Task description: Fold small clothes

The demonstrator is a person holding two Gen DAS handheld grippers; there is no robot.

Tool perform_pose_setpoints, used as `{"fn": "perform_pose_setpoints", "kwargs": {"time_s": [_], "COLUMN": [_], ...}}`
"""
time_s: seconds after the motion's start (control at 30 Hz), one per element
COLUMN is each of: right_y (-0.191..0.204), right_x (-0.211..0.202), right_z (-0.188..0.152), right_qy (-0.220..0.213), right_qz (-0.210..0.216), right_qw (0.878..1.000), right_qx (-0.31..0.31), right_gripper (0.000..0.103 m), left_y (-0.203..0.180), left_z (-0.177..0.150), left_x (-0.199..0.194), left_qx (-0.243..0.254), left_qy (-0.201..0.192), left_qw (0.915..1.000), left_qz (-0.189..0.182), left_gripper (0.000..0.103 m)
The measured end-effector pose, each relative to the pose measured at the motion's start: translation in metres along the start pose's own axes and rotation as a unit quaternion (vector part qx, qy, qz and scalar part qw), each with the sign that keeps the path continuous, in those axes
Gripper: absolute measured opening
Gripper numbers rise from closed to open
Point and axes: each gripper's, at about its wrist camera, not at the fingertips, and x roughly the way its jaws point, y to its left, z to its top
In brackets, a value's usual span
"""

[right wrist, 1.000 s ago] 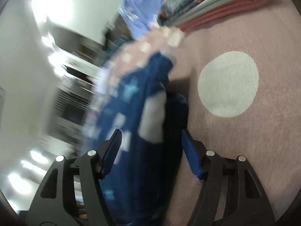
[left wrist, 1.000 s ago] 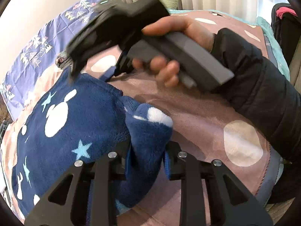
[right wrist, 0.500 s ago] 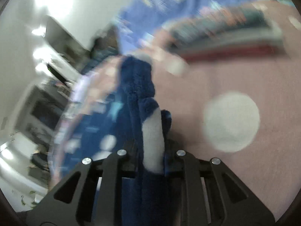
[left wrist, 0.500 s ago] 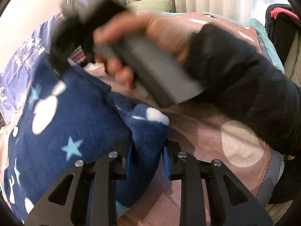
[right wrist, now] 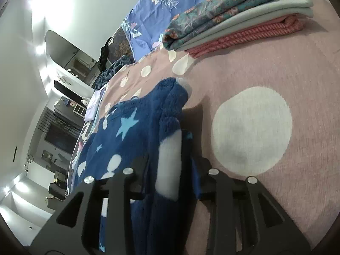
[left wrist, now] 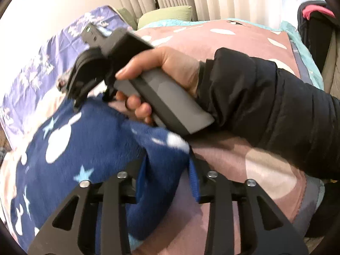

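Left gripper (left wrist: 167, 180) is clamped on a fold of the navy fleece garment (left wrist: 85, 148), which lies on the pink spotted blanket (left wrist: 244, 163). Right gripper (right wrist: 167, 170) likewise pinches the fleece. The right hand (left wrist: 161, 68), at 12 o'clock, wraps its handle; its fingertips are hidden there.

A fleece garment (right wrist: 136, 127) lies on the bedspread (right wrist: 286, 68) toward its left edge; a stack of folded clothes (right wrist: 235, 14) sits behind it, well apart.

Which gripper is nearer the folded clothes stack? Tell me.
Right. The right gripper, shut on the blue fleece, faces the stack across the bedspread; the left gripper sits farther back.
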Motion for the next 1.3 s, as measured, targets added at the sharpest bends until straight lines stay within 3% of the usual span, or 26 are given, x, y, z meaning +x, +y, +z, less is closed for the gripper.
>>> {"fn": "perform_pose_setpoints", "kwargs": {"time_s": [0.1,0.17,0.27,0.33,0.4,0.47,0.73,0.87,0.93,1.0,1.07,1.1,1.17,1.3], "right_y": [0.002,0.004,0.016,0.023,0.014,0.006,0.003,0.012,0.018,0.029,0.038,0.038,0.03,0.016], "right_x": [-0.003,-0.006,-0.023,-0.023,-0.002,0.004,-0.012,-0.051,-0.061,-0.059,-0.044,-0.032,-0.004,-0.007], "right_z": [0.0,0.0,0.001,0.0,-0.001,0.0,-0.002,-0.006,-0.006,-0.01,-0.015,-0.015,-0.018,-0.012], "right_qy": [0.004,-0.007,-0.042,-0.054,-0.027,-0.015,-0.045,-0.107,-0.117,-0.099,-0.071,-0.055,-0.026,-0.034], "right_qz": [0.0,-0.005,0.024,0.002,-0.047,-0.042,-0.035,-0.046,-0.019,0.035,0.034,0.007,-0.063,-0.039], "right_qw": [1.0,1.0,0.999,0.997,0.997,0.998,0.998,0.993,0.992,0.992,0.993,0.994,0.991,0.995], "right_qx": [-0.006,-0.01,-0.024,-0.055,-0.057,-0.04,-0.016,-0.018,-0.035,-0.062,-0.086,-0.097,-0.114,-0.086], "right_gripper": [0.036,0.024,0.02,0.02,0.02,0.022,0.037,0.041,0.041,0.041,0.041,0.038,0.021,0.014], "left_y": [-0.007,-0.005,0.003,-0.001,-0.009,-0.011,-0.011,-0.012,-0.011,-0.009,-0.007,-0.008,-0.007,-0.006], "left_z": [0.006,0.005,0.002,0.0,0.0,-0.001,-0.003,0.0,-0.001,-0.002,-0.003,-0.002,-0.003,-0.004], "left_x": [0.003,0.008,0.011,0.013,0.017,0.02,0.019,0.02,0.019,0.018,0.017,0.018,0.019,0.019], "left_qx": [0.021,0.012,-0.025,-0.02,-0.002,0.003,-0.01,-0.016,-0.018,-0.022,-0.027,-0.028,-0.03,-0.031], "left_qy": [-0.008,-0.001,0.004,0.006,0.012,0.014,0.015,0.013,0.012,0.01,0.009,0.008,0.008,0.006], "left_qw": [0.9998,0.9998,0.9988,0.9992,0.9997,0.9998,0.9997,0.9996,0.9995,0.9993,0.999,0.9989,0.9988,0.9987], "left_qz": [-0.001,-0.017,-0.043,-0.036,-0.021,-0.016,-0.016,-0.019,-0.023,-0.029,-0.036,-0.038,-0.039,-0.041], "left_gripper": [0.036,0.029,0.028,0.028,0.029,0.03,0.033,0.035,0.036,0.038,0.038,0.039,0.041,0.042]}}
